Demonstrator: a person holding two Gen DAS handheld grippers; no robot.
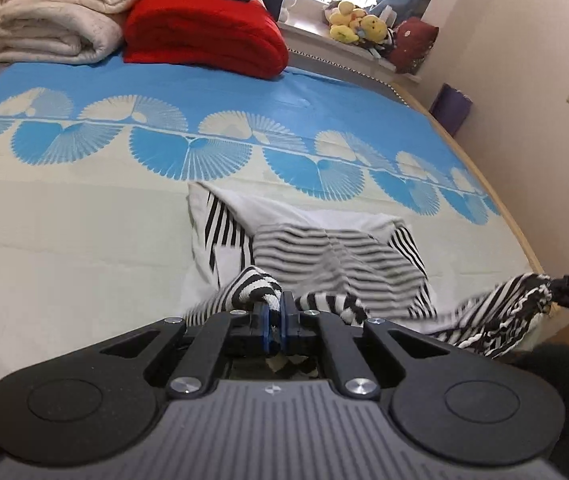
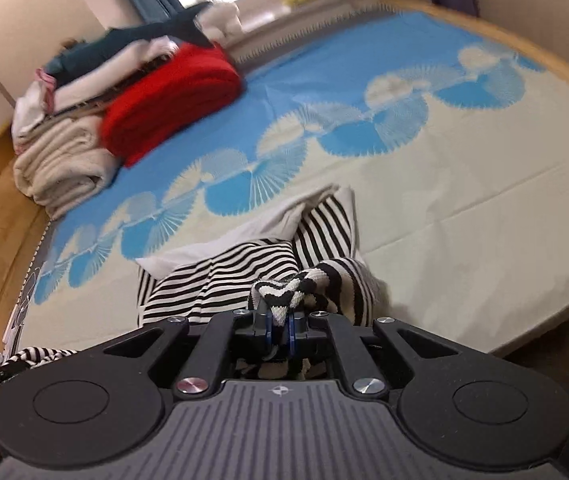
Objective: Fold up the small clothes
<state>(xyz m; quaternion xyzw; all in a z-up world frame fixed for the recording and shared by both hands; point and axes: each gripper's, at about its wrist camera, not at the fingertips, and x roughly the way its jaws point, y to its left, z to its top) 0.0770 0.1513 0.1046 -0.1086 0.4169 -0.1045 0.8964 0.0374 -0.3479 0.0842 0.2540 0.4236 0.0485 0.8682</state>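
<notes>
**Inspector A:** We start at the left gripper (image 1: 275, 312): its jaws are clamped on a bunched edge of the striped garment (image 1: 336, 248). The right gripper (image 2: 280, 314) is likewise pinched tight on another bunch of the same hem.

**Inspector B:** Agreed. In the left wrist view we also see the right gripper at the frame's right edge, with striped cloth stretched between the two holds. The near part is lifted off the bed (image 1: 84, 216); the far part lies on the cream portion of the mattress cover, near the bed's front edge.

**Inspector A:** Progress?

**Inspector B:** We judge it early. The garment is rumpled, one white-backed flap turned over, no clean fold visible. Smoothing and every fold remain, as far as we can tell.

**Inspector A:** Orientation?

**Inspector B:** The held edge runs roughly along the front edge of the bed. Its long axis we cannot fix while it is bunched, though the body trails away from us toward the blue band.

**Inspector A:** Beyond it, a red blanket (image 1: 204, 32) and white blankets (image 1: 52, 20) are stacked at the far left corner, well apart.
</notes>
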